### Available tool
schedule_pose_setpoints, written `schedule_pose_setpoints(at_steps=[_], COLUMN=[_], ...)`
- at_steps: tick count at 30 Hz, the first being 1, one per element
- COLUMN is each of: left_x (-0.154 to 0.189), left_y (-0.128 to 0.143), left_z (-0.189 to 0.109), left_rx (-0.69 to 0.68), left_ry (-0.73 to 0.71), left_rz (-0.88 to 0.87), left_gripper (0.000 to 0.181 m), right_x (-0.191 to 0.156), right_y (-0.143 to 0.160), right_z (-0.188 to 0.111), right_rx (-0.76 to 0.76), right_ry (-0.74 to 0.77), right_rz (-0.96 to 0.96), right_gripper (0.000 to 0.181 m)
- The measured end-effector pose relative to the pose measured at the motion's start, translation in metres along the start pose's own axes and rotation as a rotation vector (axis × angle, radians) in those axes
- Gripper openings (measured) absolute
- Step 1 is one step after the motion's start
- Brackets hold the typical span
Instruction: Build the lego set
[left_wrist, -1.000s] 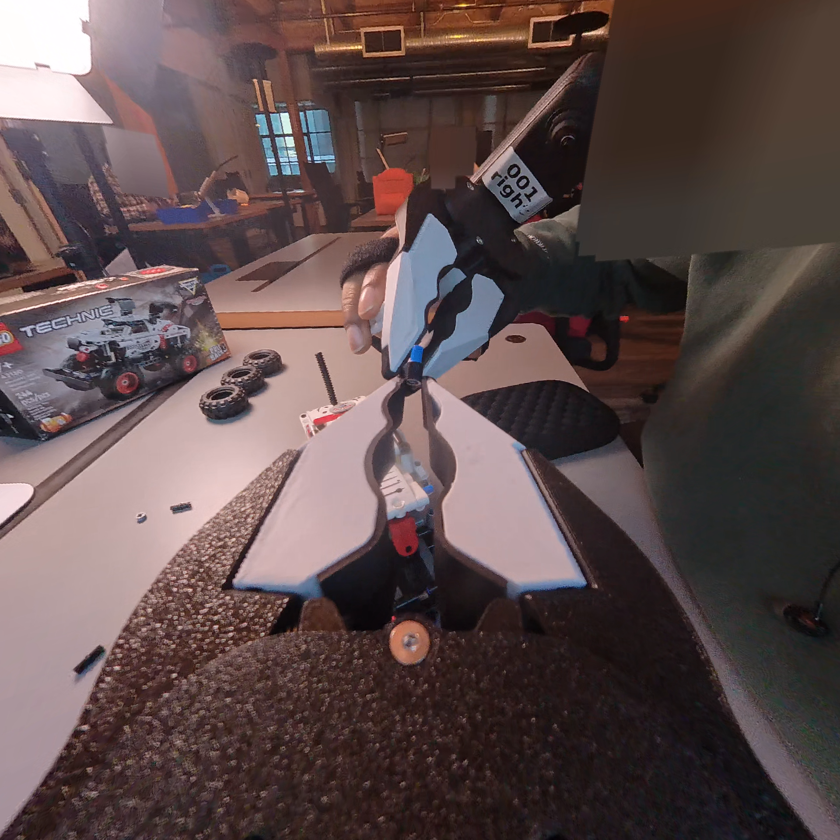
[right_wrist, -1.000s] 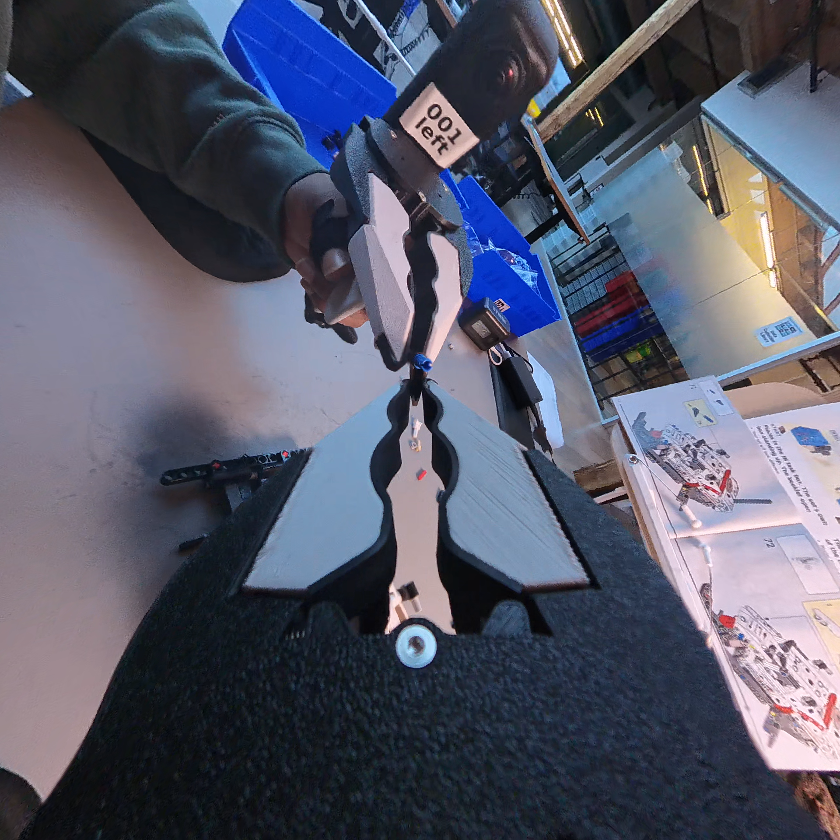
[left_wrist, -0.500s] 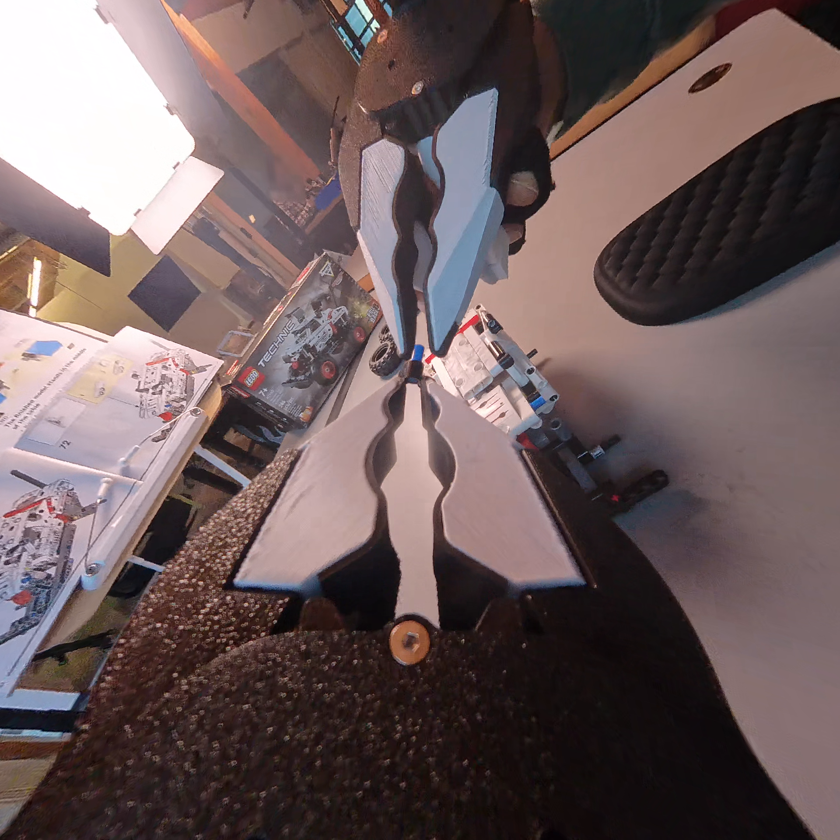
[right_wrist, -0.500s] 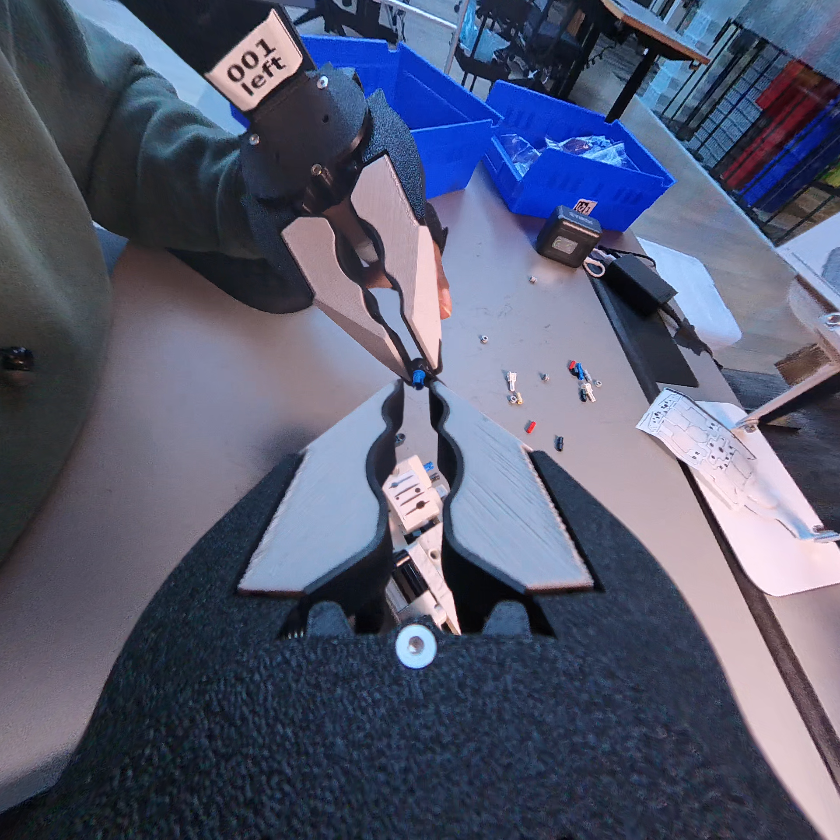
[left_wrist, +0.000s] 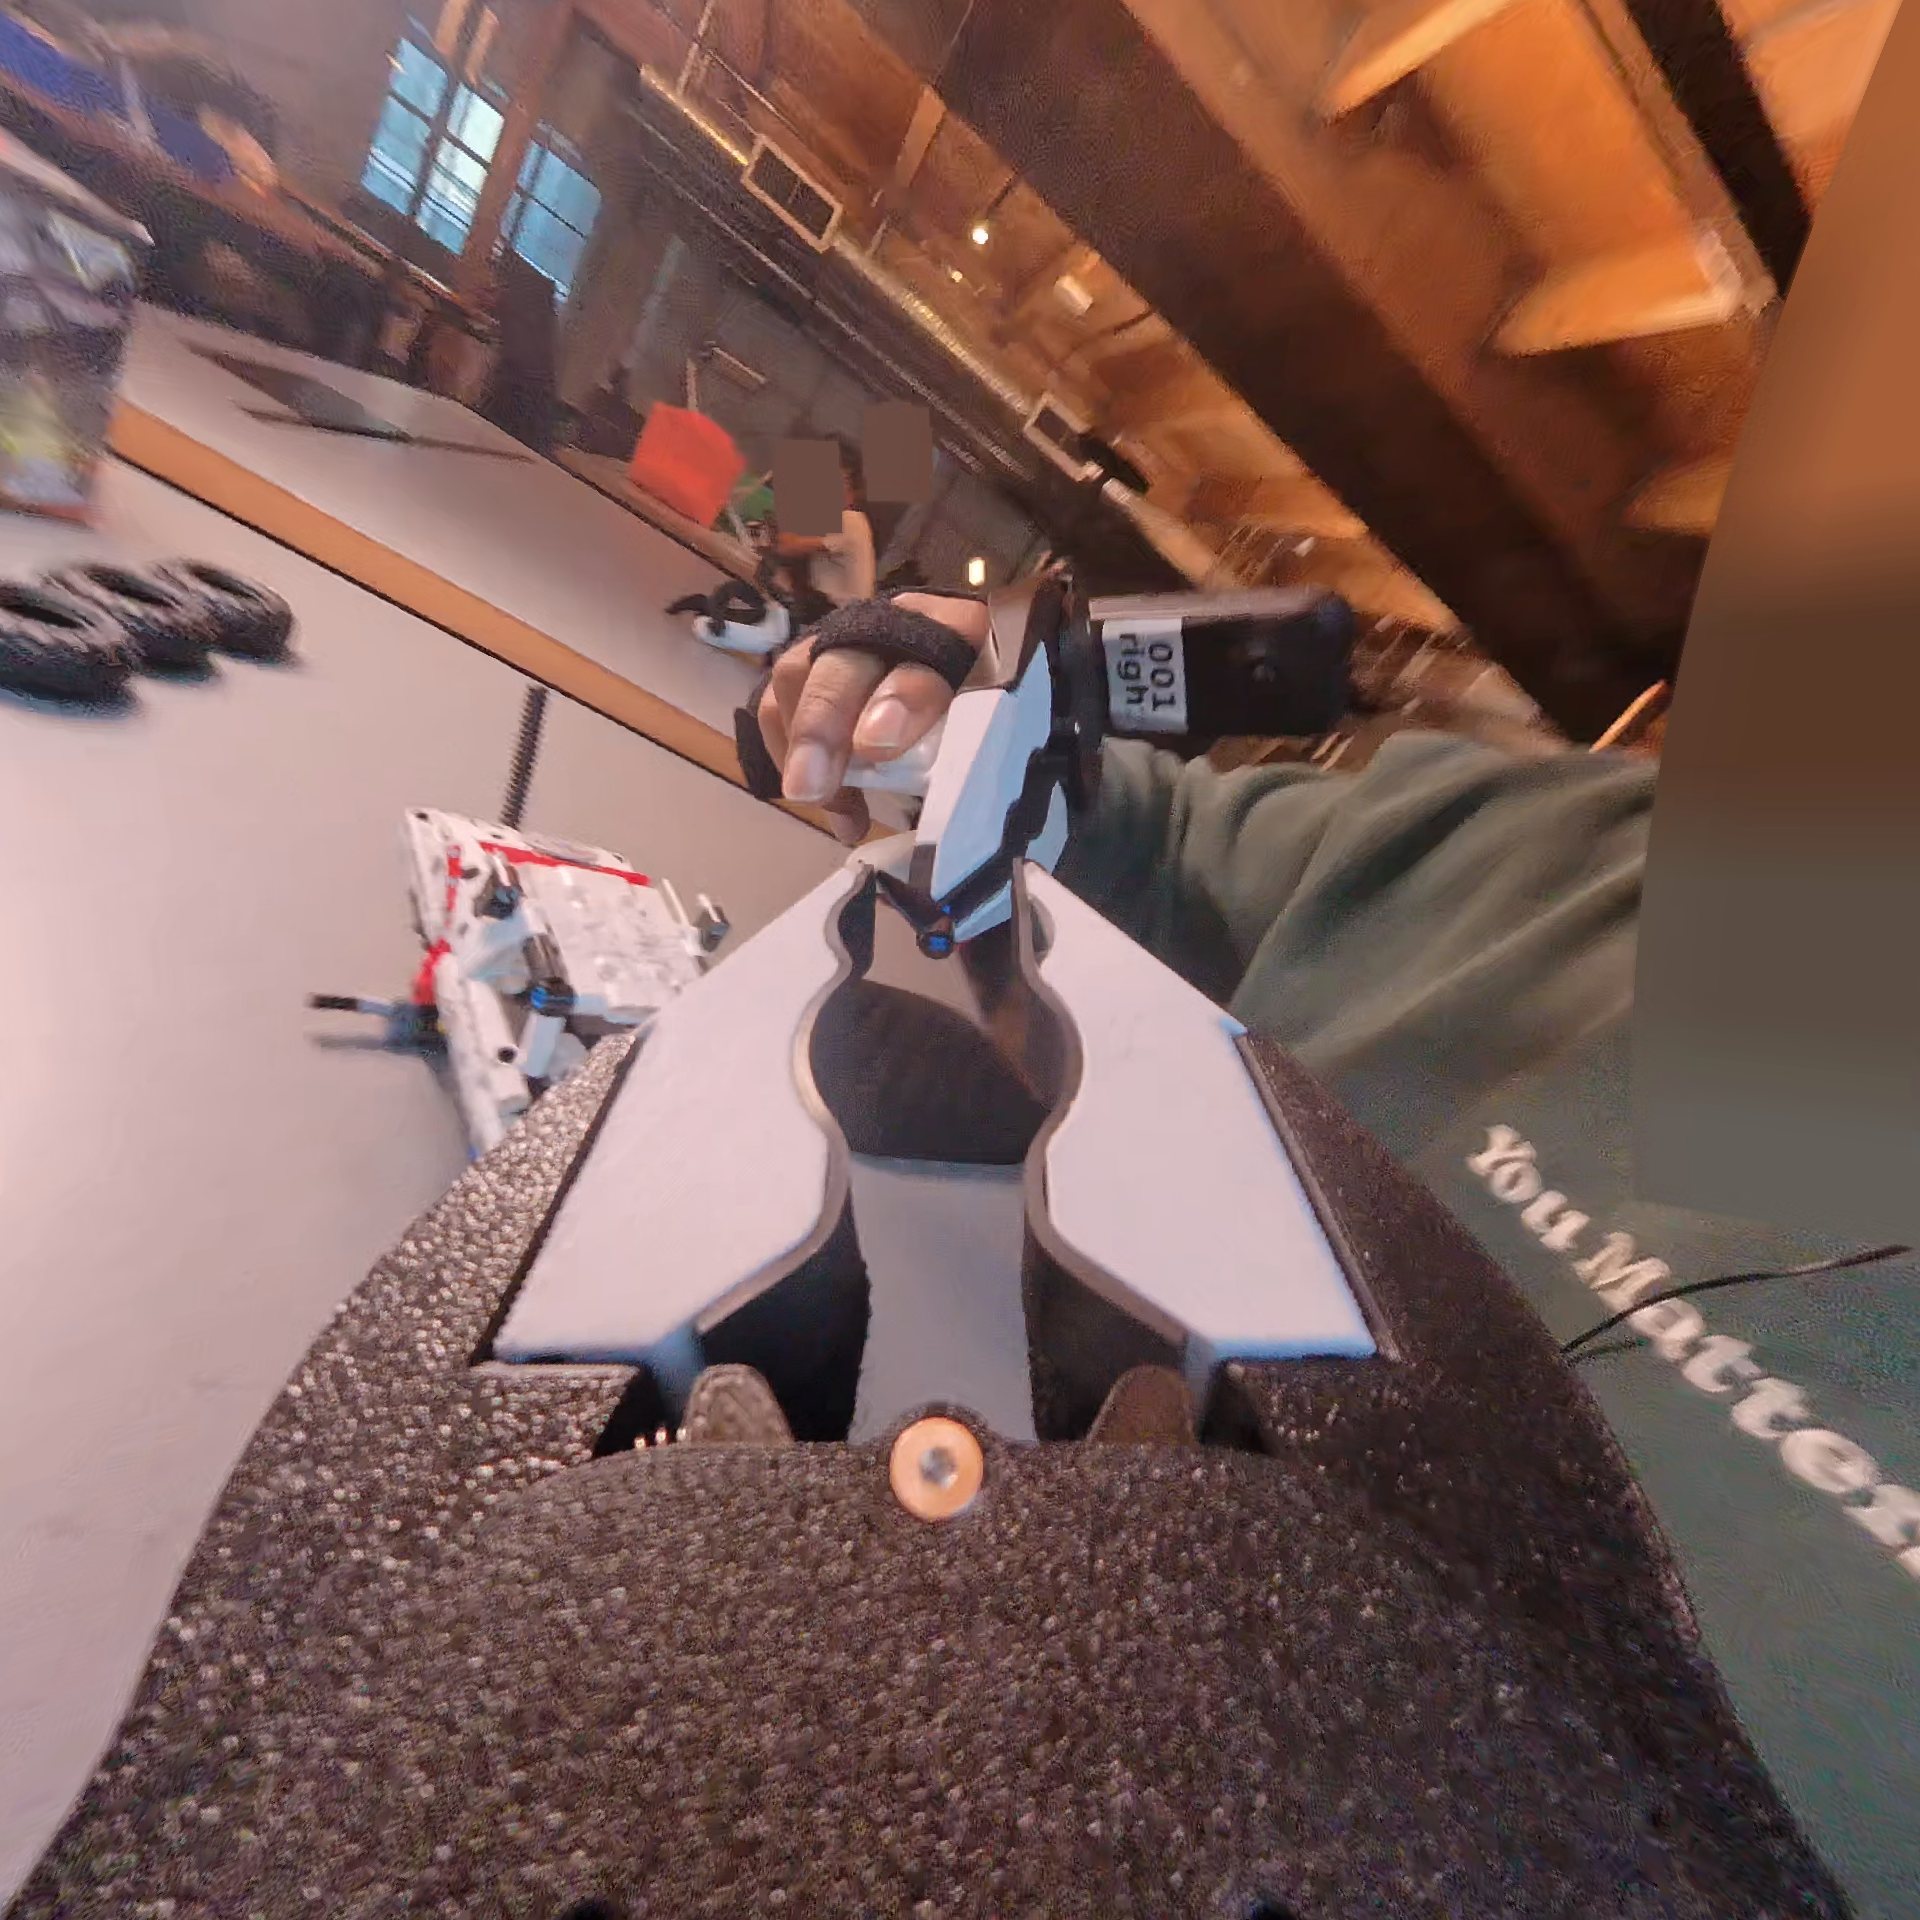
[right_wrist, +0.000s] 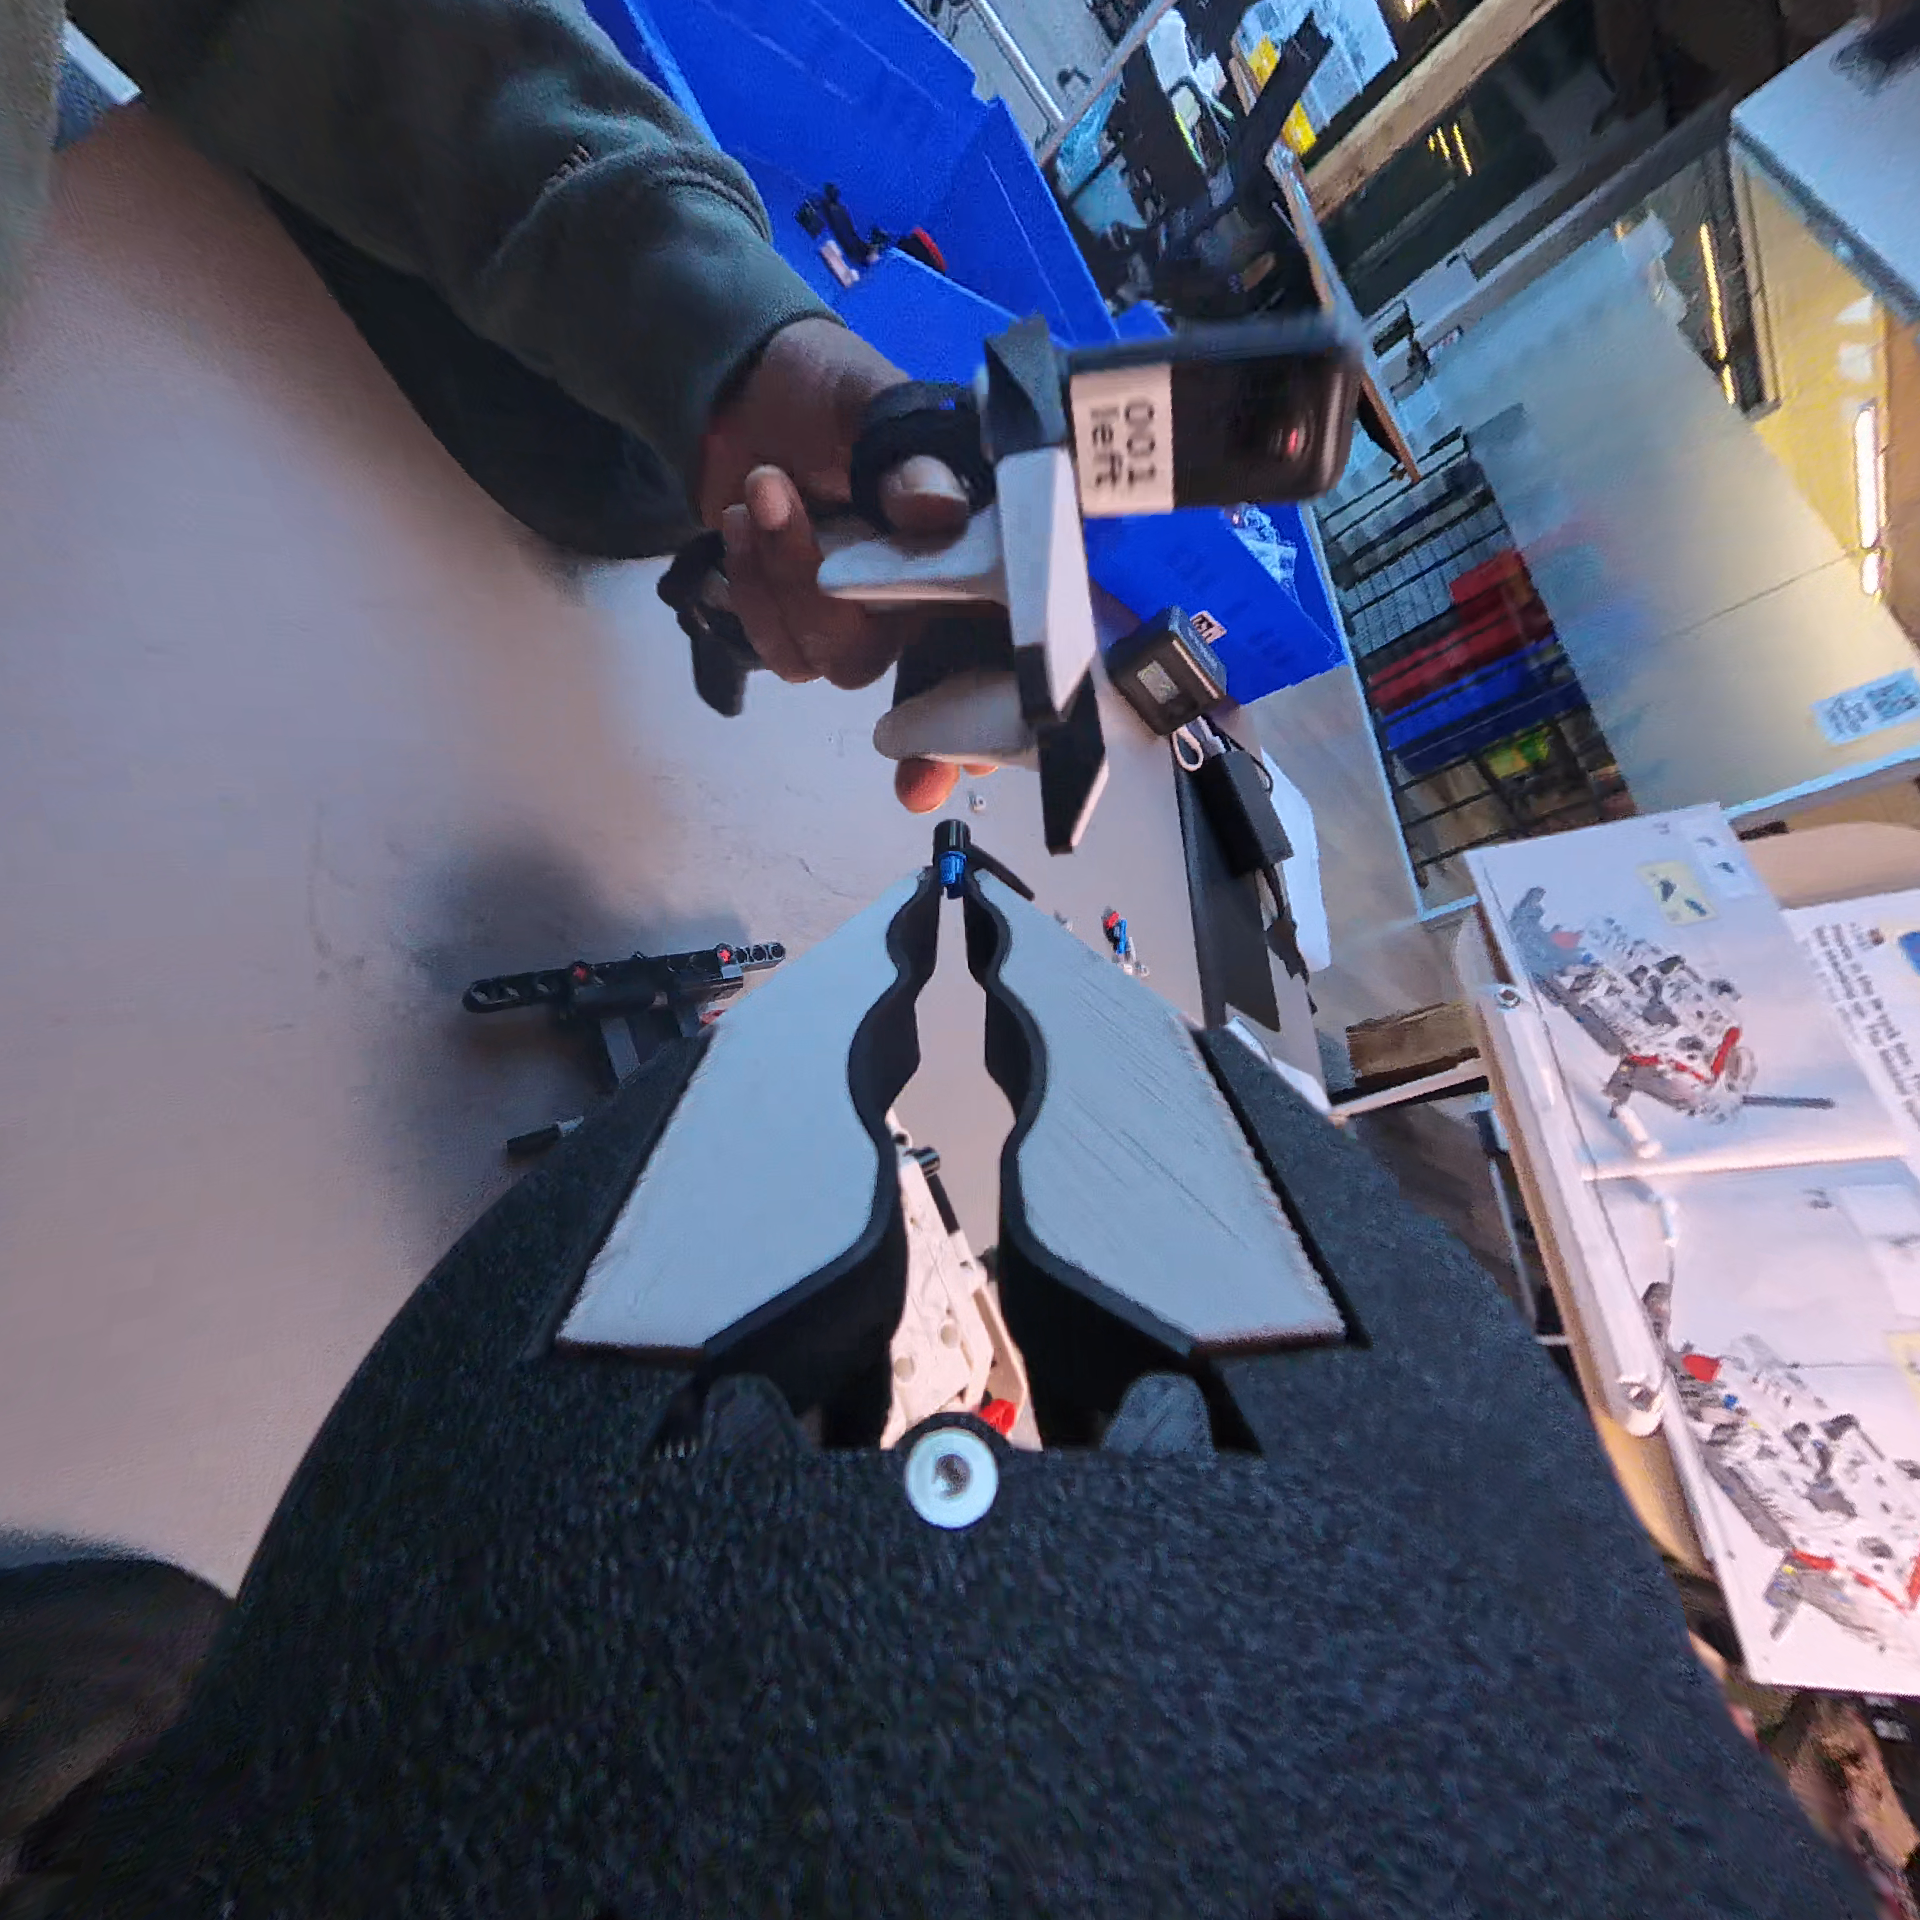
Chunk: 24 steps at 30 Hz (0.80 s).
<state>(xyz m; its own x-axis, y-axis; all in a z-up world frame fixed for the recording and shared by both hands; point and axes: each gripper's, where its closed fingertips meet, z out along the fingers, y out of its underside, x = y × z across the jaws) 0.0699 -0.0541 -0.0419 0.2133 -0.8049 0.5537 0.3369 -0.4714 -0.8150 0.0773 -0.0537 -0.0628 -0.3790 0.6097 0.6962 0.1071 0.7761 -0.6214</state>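
The small blue-and-black Lego pin piece (right_wrist: 950, 862) sits pinched at the very tips of the right tongs (right_wrist: 951, 883), whose grey fingers are drawn almost together on it, with a thin black arm of the piece angling off to one side. Its long axis runs roughly along the line of those fingers, pointing out past the tips.

The left tongs (left_wrist: 940, 894) stand parted and, as far as I can tell, hold nothing. In the left wrist view the pin piece (left_wrist: 935, 940) hangs in the gap between their fingertips; in the right wrist view the left tongs (right_wrist: 1065, 821) lie just beyond and to one side of it, near but apart.

The white, red-striped, partly built Lego truck body (left_wrist: 540, 961) rests on the pale grey worktop (left_wrist: 208, 883), below the pin piece and well apart from it; the right tongs already carry the part, so they are the nearer to it. I judge that the coming move turns on swinging the pin's axis down toward a hole in that body, which is not visible from here.
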Motion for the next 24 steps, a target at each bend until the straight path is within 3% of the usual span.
schedule_pose_setpoints(at_steps=[5,7,12,16,20,24], left_x=[-0.001,-0.003,-0.018,-0.057,-0.083,-0.092], left_y=[0.012,0.015,0.015,0.022,0.033,0.041], left_z=[0.008,0.009,0.009,0.006,0.005,0.012], left_rx=[-0.021,-0.033,-0.012,-0.008,-0.039,-0.064], left_ry=[0.087,0.08,0.025,-0.129,-0.204,-0.216], left_rz=[-0.198,-0.22,-0.298,-0.404,-0.484,-0.528], left_gripper=[0.017,0.008,0.006,0.005,0.005,0.005], right_x=[0.0,0.0,0.002,0.002,-0.004,-0.009], right_y=[-0.004,-0.003,0.011,0.04,0.087,0.096], right_z=[0.002,0.003,0.006,-0.007,-0.025,-0.025], right_rx=[-0.001,-0.004,-0.052,-0.152,-0.335,-0.382], right_ry=[0.005,-0.008,-0.026,-0.183,-0.321,-0.434], right_rz=[-0.111,-0.124,-0.077,0.143,0.136,0.156], right_gripper=[0.004,0.004,0.004,0.024,0.035,0.046])
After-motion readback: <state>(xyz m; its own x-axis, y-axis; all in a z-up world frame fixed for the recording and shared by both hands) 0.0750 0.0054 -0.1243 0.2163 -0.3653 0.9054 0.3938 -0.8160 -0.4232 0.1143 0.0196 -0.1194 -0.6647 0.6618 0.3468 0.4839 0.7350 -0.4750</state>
